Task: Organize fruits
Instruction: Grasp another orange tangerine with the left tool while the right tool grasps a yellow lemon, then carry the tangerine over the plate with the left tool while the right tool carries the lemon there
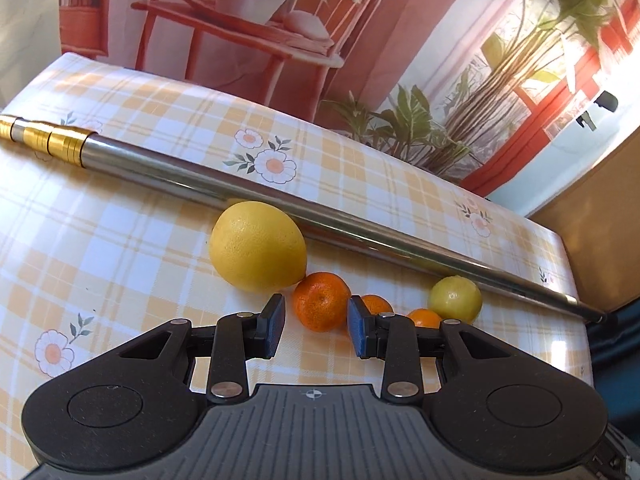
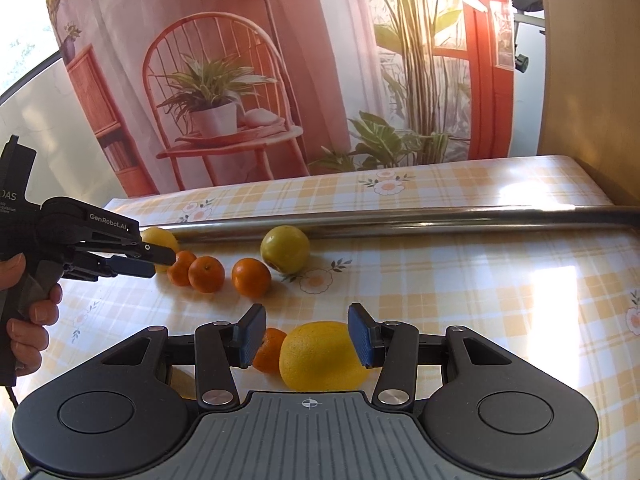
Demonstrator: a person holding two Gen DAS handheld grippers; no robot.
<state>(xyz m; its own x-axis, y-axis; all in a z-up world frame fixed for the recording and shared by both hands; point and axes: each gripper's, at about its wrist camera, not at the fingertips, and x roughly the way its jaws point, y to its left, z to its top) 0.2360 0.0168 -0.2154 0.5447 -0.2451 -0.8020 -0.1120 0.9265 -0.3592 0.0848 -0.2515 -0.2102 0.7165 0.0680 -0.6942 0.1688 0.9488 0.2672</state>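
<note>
- Table (image 2: pixel 500 300), checked yellow cloth with daisy print; far edge meets a printed backdrop (image 2: pixel 280 80), right corner close beyond the pole's end; wide bare cloth on the near right side of the pole
- Metal pole (image 1: pixel 280 200), taken as landmark, lies across the table with a gold collar at one end; all fruit lies on its near side
- Large lemon (image 1: pixel 258 246) rests against the pole
- Second large lemon (image 2: pixel 322 356), well clear of the pole, sits between the right gripper (image 2: pixel 307 336) pads; jaws wide, right pad at the skin, left pad off it, grip not confirmed
- Green-yellow lime (image 2: pixel 285 249) just beside the pole
- Left gripper (image 1: pixel 316 326), jaws parted and empty, flanks a mandarin (image 1: pixel 321 300) touching the first lemon; no pad contact evident
- Two more mandarins (image 2: pixel 251 277) in a row toward the lime, apart from each other
- A further mandarin (image 2: pixel 269 350) touches the second lemon, beside the left pad
</note>
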